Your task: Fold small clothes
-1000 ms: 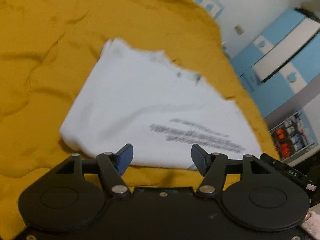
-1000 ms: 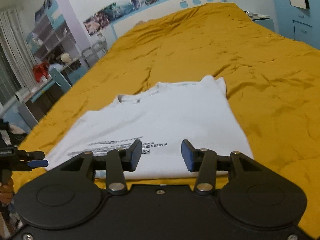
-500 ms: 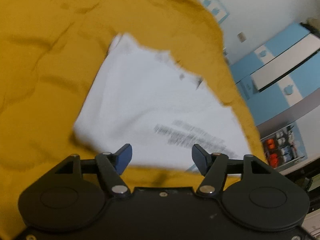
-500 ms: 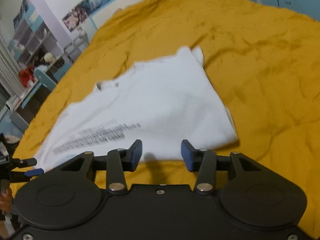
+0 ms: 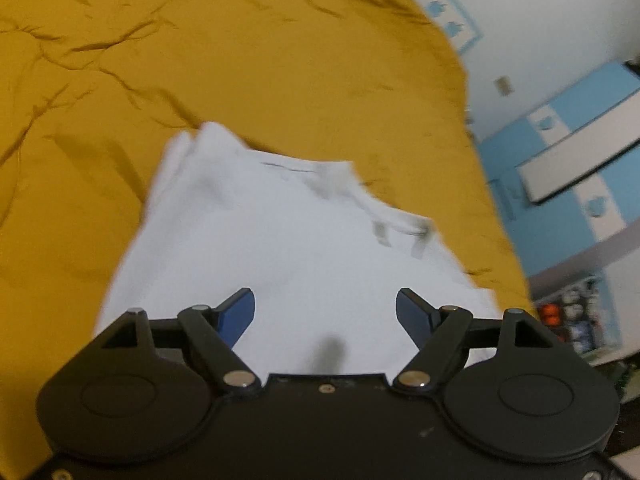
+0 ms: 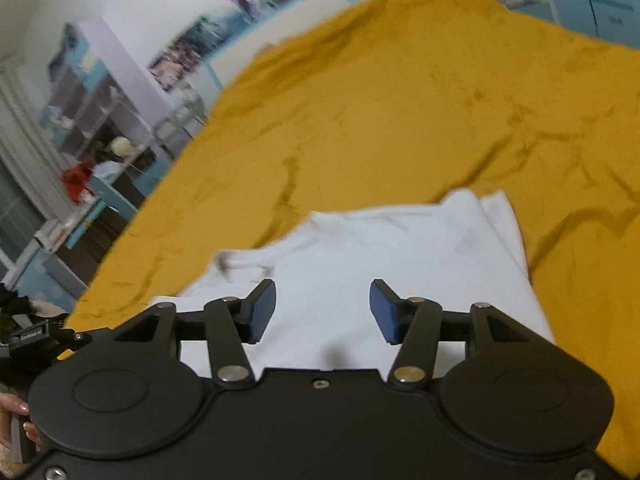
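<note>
Both pictures are smeared and fuzzy. The near edge of the white T-shirt [image 5: 288, 248] is hidden behind the black body of the left gripper [image 5: 325, 308], so I cannot see where it ends. The same edge is hidden in the right wrist view behind the right gripper [image 6: 323, 306]. Dark marks near the T-shirt's collar [image 5: 384, 220] are too blurry to read. The yellow bedspread [image 5: 240, 60] runs off the top and left of the picture. The posters [image 6: 224, 40] on the wall are too fuzzy to make out. At the bottom left corner, a hand [image 6: 12, 416] is mostly cut off; only some fingers show.
</note>
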The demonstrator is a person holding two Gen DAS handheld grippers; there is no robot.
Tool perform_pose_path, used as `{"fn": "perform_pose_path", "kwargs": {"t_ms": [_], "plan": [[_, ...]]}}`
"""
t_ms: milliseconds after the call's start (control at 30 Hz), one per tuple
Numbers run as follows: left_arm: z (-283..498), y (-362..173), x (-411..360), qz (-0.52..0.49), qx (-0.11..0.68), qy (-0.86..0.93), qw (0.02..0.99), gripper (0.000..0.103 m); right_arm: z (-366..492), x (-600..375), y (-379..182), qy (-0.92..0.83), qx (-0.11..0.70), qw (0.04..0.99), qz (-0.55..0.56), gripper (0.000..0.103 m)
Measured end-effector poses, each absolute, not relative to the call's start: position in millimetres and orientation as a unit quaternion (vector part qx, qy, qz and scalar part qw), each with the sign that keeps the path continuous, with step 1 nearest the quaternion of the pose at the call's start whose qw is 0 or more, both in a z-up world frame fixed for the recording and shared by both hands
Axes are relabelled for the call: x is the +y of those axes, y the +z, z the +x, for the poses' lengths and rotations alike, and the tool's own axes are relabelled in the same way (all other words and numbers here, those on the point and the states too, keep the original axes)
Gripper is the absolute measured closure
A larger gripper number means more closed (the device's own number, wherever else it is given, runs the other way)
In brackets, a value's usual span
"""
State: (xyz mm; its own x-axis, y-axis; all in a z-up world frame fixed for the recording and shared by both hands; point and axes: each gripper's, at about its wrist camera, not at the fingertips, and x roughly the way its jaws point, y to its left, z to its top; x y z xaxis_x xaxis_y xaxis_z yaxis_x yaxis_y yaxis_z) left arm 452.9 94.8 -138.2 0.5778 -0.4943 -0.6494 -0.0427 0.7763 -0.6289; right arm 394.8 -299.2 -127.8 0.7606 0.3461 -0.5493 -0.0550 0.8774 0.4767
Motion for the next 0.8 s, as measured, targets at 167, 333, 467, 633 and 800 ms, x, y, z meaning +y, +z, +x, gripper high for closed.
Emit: {"fn": "perform_pose_path", "kwargs": {"t_ms": [167, 333, 467, 633, 800], "plan": [[467, -159, 116, -0.315, 0.432, -0.110, 0.838, 0.024, 399, -328, -150, 0.044, 0.332, 0.921, 0.200, 0.053], [469, -166, 125, -0.312, 0.434, -0.098, 0.840, 0.028, 392, -336, -152, 0.035, 0.331, 0.921, 0.202, 0.055], [458, -141, 132, -0.303, 0.440, -0.095, 0.840, 0.026, 380, -321, -133, 0.018, 0.324, 0.927, 0.189, 0.048], [407, -98, 153, -0.262, 0.423, -0.104, 0.861, 0.015, 342, -279, -99, 0.063, 0.290, 0.939, 0.172, 0.045], [342, -86, 186, -0.269, 0.424, -0.070, 0.862, 0.013, 287, -227, -88, 0.028, 0.260, 0.959, 0.111, 0.044]]}}
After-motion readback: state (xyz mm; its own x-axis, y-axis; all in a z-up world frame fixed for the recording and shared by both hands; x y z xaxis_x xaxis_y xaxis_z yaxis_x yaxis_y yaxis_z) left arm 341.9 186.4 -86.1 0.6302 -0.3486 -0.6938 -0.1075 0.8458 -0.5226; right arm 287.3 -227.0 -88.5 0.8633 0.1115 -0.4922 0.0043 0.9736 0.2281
